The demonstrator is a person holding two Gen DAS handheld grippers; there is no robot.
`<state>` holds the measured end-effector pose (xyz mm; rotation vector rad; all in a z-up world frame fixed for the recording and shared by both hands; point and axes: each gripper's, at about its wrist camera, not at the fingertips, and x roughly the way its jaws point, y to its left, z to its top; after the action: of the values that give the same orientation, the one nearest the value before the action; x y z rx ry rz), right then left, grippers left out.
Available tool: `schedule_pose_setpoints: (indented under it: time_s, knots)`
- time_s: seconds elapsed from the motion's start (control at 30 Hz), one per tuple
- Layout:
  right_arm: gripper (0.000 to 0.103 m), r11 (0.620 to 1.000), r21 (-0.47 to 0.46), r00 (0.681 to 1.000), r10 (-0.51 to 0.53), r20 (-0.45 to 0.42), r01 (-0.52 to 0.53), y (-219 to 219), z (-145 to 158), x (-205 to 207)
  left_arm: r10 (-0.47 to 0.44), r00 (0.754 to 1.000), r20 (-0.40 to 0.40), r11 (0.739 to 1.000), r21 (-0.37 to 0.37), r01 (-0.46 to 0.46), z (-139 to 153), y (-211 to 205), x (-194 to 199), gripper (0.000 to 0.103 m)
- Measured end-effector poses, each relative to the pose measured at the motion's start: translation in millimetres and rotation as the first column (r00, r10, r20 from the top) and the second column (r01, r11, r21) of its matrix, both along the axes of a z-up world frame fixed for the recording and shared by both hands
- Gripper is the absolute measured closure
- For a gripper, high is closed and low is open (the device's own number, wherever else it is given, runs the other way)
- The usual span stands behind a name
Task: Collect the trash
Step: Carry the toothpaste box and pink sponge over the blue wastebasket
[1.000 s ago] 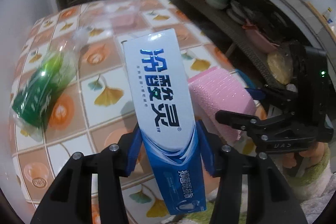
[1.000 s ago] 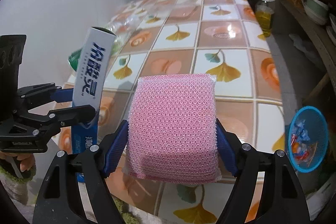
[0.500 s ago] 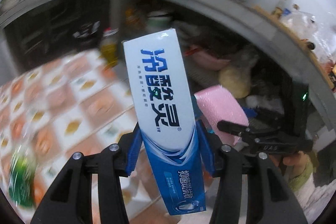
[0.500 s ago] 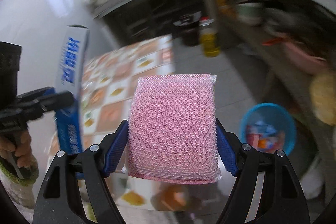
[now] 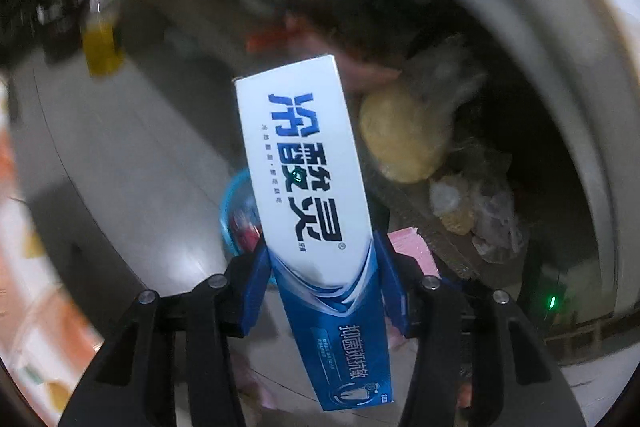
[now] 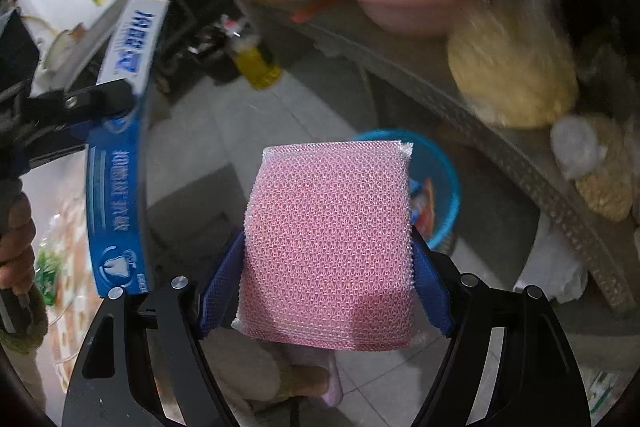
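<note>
My left gripper point(image 5: 320, 279) is shut on a white and blue toothpaste box point(image 5: 308, 195), held upright in the air. My right gripper point(image 6: 326, 279) is shut on a pink mesh sponge point(image 6: 328, 247). A blue trash basket point(image 6: 442, 187) with wrappers inside stands on the grey floor, just beyond and below the sponge. In the left wrist view the basket point(image 5: 236, 203) shows partly behind the box. The toothpaste box point(image 6: 120, 155) and the left gripper point(image 6: 80, 107) show at the left of the right wrist view. A corner of the pink sponge point(image 5: 414, 251) shows in the left wrist view.
A low shelf point(image 6: 500, 143) runs along the right with a yellow bag point(image 6: 512, 71), a pink basin point(image 6: 408, 7) and bags of grain point(image 6: 600, 179). An oil bottle point(image 6: 256, 63) stands on the floor. The tiled table edge point(image 5: 24, 267) is at the left.
Both grippers have swung away from the tiled table toward the floor and shelf. The blue basket has come closer and lies just ahead of both held items. Both grips are unchanged.
</note>
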<state>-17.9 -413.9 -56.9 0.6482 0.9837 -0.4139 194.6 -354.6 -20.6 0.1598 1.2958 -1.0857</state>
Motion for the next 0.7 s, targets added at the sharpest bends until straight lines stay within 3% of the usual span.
schedule_pose_setpoints:
  time_s: [0.27,0.4,0.57,0.7]
  knots:
    - [0.029,0.988,0.135,0.994,-0.056,-0.098,0.069,-52.1,-96.3,19.1,0.047,0.976,-0.212,0.971,0.238,0.005,-140.1,-86.2,31.7,0.055]
    - [0.029,0.975,0.189,0.984,-0.085,-0.159,0.114,-72.3,-140.7,29.4,0.092,0.964,-0.249,0.941,0.338,-0.003,-194.2,-101.5,35.8,0.055]
    - [0.026,0.966,0.204,0.973,-0.118,-0.197,0.158,-86.5,-166.3,40.3,0.104,0.963,-0.247,0.918,0.396,0.002,-226.8,-120.4,37.8,0.053]
    - [0.021,0.972,0.171,0.971,-0.125,-0.205,0.161,-93.7,-175.3,53.5,0.131,0.962,-0.239,0.920,0.392,-0.027,-230.2,-125.5,40.1,0.030]
